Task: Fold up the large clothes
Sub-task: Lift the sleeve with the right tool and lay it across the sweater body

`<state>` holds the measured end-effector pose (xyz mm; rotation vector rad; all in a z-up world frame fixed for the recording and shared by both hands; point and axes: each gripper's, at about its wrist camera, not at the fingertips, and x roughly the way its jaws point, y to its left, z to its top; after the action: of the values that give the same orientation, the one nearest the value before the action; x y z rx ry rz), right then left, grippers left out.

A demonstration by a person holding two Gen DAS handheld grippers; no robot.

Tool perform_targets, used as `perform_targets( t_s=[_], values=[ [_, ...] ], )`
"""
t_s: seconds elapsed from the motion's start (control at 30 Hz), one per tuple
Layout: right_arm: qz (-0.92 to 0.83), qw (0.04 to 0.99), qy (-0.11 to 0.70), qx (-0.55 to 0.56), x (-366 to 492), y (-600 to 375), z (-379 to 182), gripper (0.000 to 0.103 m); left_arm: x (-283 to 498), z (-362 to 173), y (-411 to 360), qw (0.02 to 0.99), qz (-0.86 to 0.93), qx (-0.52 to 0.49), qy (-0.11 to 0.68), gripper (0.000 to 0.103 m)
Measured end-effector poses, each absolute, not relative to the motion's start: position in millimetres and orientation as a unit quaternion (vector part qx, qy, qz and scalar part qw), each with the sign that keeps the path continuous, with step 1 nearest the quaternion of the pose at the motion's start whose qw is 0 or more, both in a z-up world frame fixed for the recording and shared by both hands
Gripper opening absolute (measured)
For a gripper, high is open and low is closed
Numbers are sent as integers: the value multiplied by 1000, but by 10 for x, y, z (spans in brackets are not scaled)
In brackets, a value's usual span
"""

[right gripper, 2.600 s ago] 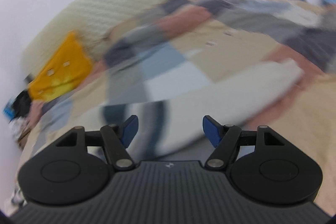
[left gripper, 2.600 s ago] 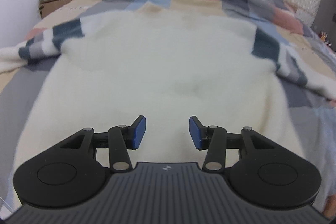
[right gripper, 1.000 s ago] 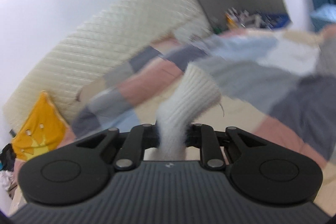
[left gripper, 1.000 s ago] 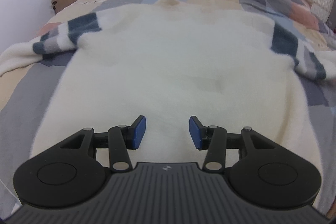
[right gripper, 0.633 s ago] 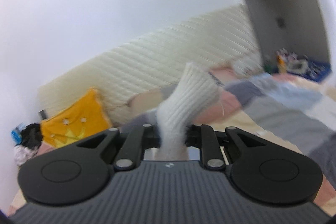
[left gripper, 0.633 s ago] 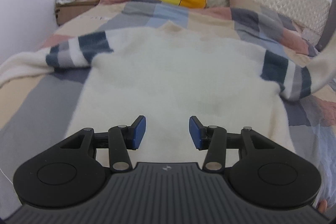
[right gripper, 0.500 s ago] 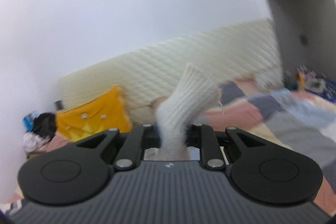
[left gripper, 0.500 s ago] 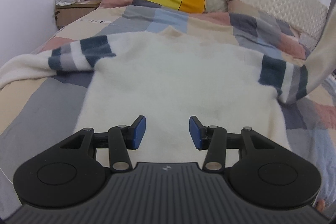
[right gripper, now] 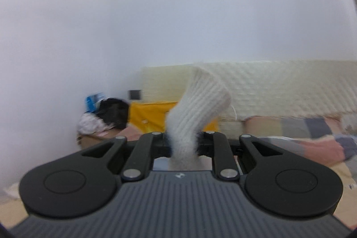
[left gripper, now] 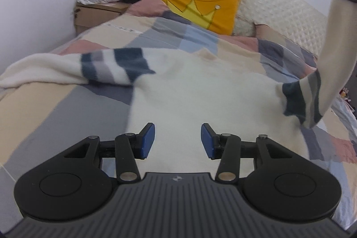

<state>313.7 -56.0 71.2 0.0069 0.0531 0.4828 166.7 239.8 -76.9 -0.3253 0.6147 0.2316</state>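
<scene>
A large cream sweater (left gripper: 200,90) with navy and grey striped sleeves lies flat on the bed. Its left sleeve (left gripper: 73,70) stretches out to the left. The right sleeve (left gripper: 328,44) is lifted high at the right edge of the left wrist view. My right gripper (right gripper: 184,146) is shut on that sleeve's ribbed cuff (right gripper: 200,104), which sticks up between the jaws. My left gripper (left gripper: 177,141) hovers open above the sweater's lower body, nothing between its blue pads (left gripper: 148,141).
The bed has a patchwork cover (left gripper: 44,115) and a quilted cream headboard (left gripper: 267,8). A yellow crown pillow (left gripper: 194,6) leans at its head. A cardboard box (left gripper: 96,13) piled with clothes stands in the far left corner by the white wall.
My right gripper has swung up and around with the cuff, lifting the right sleeve off the bed. My left gripper has drawn back and risen over the sweater.
</scene>
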Motion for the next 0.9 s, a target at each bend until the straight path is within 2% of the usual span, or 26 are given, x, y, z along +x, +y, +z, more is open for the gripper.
perform_targets(
  t_s=[0.23, 0.5, 0.73, 0.9],
  values=[
    [332, 940, 44, -62, 2697, 161, 339, 18, 1495, -704, 2796, 929, 153, -190, 277, 52],
    [386, 909, 109, -109, 2340, 848, -489, 18, 1384, -713, 3126, 922, 181, -221, 260, 52],
    [425, 878, 175, -138, 1962, 1216, -1191, 18, 1349, -784, 3329, 916, 183, -255, 251, 52],
    [439, 861, 211, -150, 1860, 1255, -1488, 18, 1410, -862, 3340, 913, 175, -263, 260, 52]
  ],
)
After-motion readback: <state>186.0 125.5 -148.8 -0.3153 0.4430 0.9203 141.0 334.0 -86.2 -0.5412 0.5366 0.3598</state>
